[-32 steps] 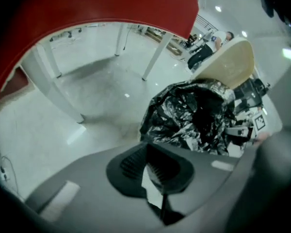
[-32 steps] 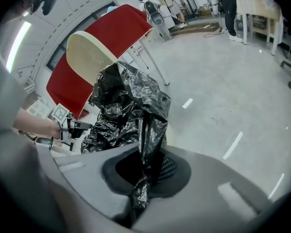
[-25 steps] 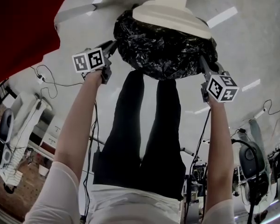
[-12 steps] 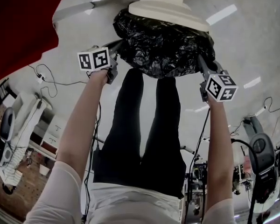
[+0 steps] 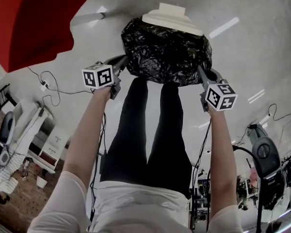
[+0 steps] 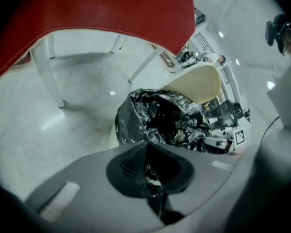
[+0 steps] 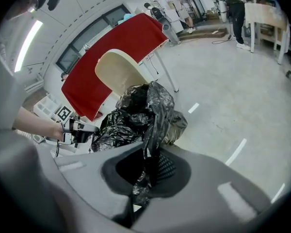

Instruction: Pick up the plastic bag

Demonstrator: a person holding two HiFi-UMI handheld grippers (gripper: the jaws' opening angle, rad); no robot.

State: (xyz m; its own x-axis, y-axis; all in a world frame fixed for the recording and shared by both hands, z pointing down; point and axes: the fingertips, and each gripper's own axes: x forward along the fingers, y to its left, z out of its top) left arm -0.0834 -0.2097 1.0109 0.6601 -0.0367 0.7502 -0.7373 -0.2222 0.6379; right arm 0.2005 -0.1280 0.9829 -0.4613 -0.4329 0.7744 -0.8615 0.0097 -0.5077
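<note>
A crumpled black plastic bag (image 5: pixel 166 51) hangs in front of a cream chair seat (image 5: pixel 170 17), stretched between my two grippers. My left gripper (image 5: pixel 121 62) is shut on the bag's left rim; in the left gripper view a strip of black film (image 6: pixel 153 178) is pinched between the pads, with the bag (image 6: pixel 160 118) just beyond. My right gripper (image 5: pixel 202 73) is shut on the right rim, and a fold of film (image 7: pixel 149 152) runs down between its pads from the bag (image 7: pixel 136 115). Each gripper shows in the other's view: the left gripper (image 7: pixel 77 130), the right gripper (image 6: pixel 223 142).
A red tabletop (image 5: pixel 34 18) on white legs (image 6: pixel 51 74) stands at the left. The person's dark-trousered legs (image 5: pixel 145 130) are below the bag. Cables (image 5: pixel 48 81), shelving and equipment (image 5: pixel 269 169) lie around the pale floor.
The left gripper has moved right onto the bag's rim and shut on it. The bag has been drawn a little narrower and sits slightly nearer the chair seat. The right gripper has shifted inward.
</note>
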